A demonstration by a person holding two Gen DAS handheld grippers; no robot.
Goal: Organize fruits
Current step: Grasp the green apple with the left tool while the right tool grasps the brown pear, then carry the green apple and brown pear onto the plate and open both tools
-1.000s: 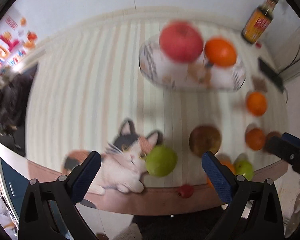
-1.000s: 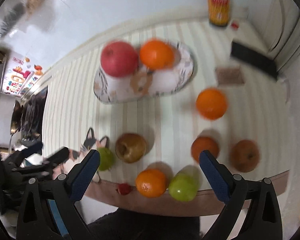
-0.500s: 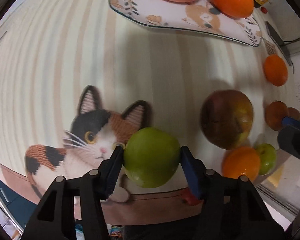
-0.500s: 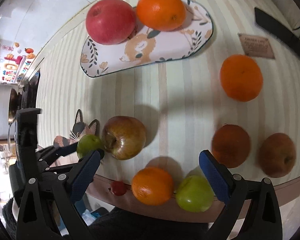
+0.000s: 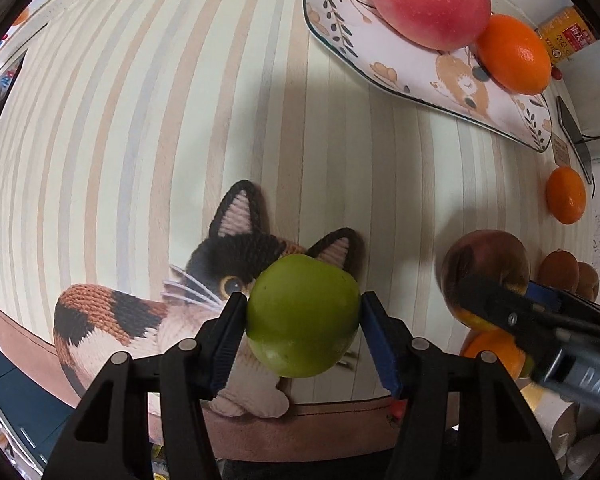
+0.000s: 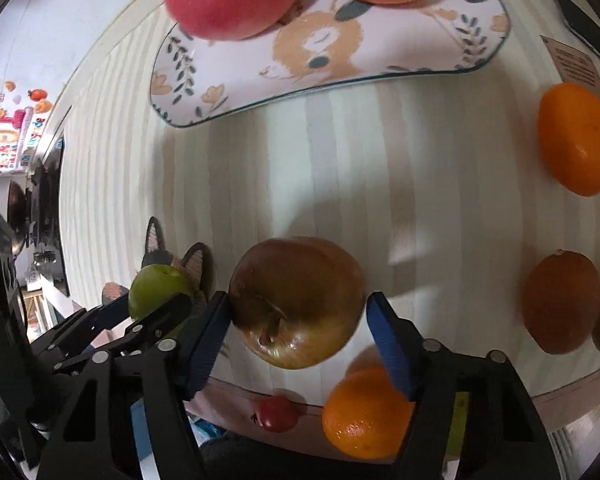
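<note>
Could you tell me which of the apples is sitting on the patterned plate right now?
The large red apple, at the far end of the plate beside an orange. The green apple sits between the left tongs, the brownish apple between the right tongs.

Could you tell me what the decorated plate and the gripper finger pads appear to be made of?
The plate looks like glazed ceramic, perhaps melamine: a glossy white surface with printed leaves and a thin dark rim. The finger pads on the left gripper look like blue ribbed rubber or soft plastic, matte, pressed against the green apple.
</note>
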